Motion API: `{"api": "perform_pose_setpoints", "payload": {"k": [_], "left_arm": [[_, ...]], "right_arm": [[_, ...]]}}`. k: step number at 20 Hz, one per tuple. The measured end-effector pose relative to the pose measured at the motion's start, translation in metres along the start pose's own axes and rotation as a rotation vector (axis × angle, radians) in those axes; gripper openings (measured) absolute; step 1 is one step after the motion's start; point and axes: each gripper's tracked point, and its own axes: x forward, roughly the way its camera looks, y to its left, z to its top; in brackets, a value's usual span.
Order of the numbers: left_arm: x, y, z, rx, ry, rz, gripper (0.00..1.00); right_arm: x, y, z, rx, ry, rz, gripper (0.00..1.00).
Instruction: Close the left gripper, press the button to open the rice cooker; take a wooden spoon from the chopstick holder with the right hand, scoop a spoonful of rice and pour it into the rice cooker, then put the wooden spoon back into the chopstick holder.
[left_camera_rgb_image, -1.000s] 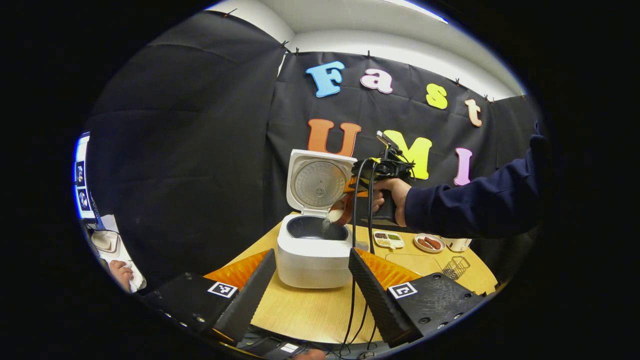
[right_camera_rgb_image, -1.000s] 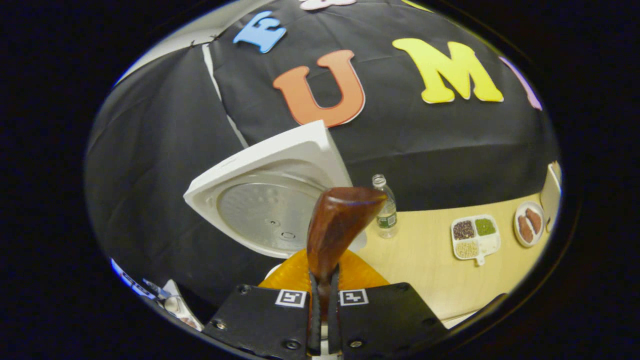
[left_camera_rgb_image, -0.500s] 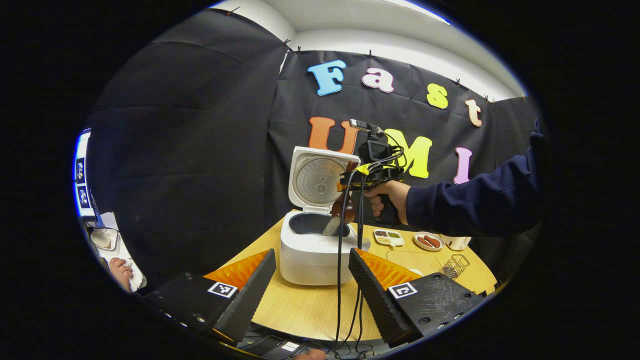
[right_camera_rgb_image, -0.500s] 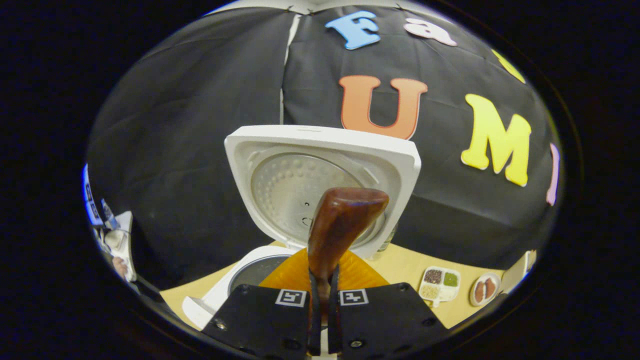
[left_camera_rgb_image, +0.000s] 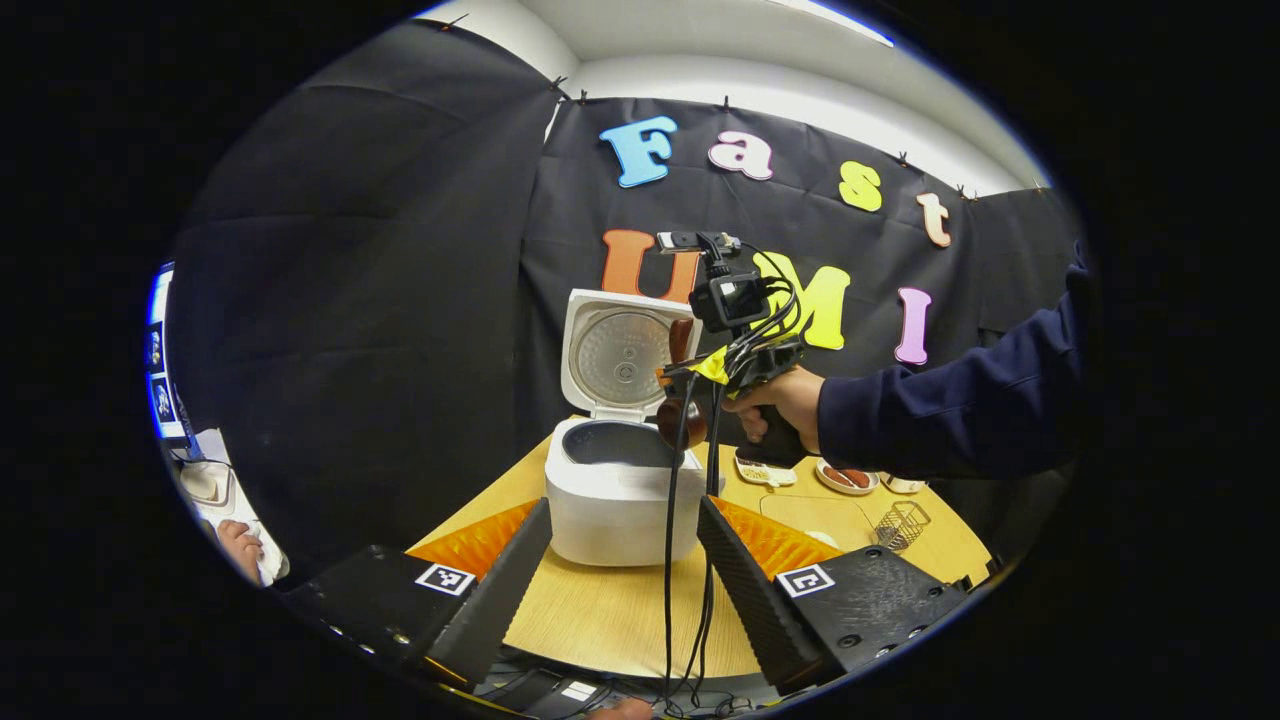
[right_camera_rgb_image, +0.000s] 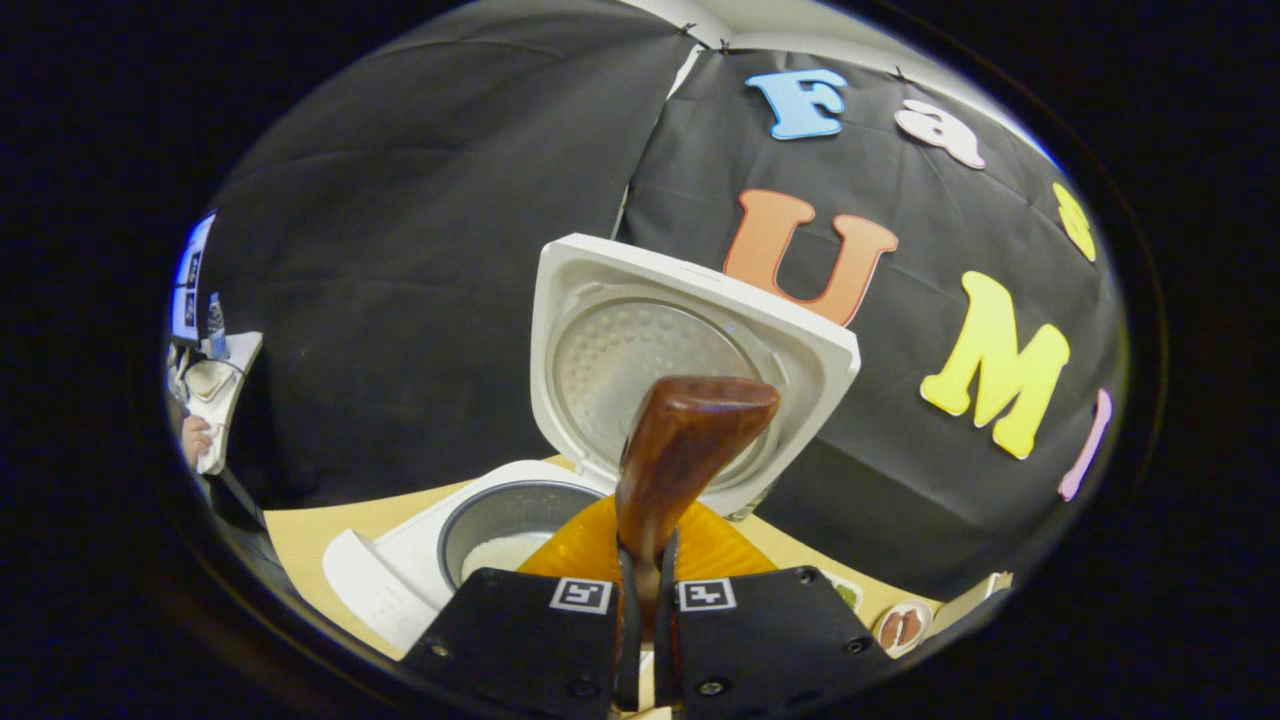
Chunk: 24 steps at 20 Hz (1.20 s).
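Dark reddish wood is filling the middle of the right gripper view: the wooden spoon is being held by its narrow end between the two fingers of the right gripper, which are pressed tight against it from both sides. Its long axis is running from 6 o'clock up toward 12, leaning slightly to 1 o'clock, with the broad end pointing away from the camera at the raised lid of the rice cooker. The cooker is sitting at about 7 o'clock from the spoon, lid standing open, and pale rice is lying in its inner pot.

In the left gripper view the right gripper and the hand holding it (dark sleeve behind) are hovering above the cooker's open pot, toward its 2 o'clock side. The left gripper is resting low over the wooden table, its fingers standing well apart, gripping nothing. A wire chopstick holder is standing at 4 o'clock.
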Motion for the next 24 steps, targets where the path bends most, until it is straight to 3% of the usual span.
{"api": "perform_pose_setpoints", "payload": {"k": [4, 9, 18, 24], "left_arm": [[0.003, -0.017, 0.01, -0.001, -0.023, -0.044, 0.94], [0.02, -0.051, 0.019, 0.011, -0.04, -0.127, 0.94], [0.067, -0.133, 0.039, 0.036, -0.084, -0.201, 0.94], [0.085, -0.174, 0.038, 0.043, -0.068, -0.231, 0.94]], "right_arm": [[-0.029, -0.036, 0.007, 0.12, -0.033, -0.041, 0.11], [-0.096, -0.116, -0.012, 0.261, -0.046, -0.152, 0.11], [-0.223, -0.277, -0.119, 0.39, -0.003, -0.385, 0.11], [-0.274, -0.346, -0.184, 0.458, 0.027, -0.481, 0.11]]}}
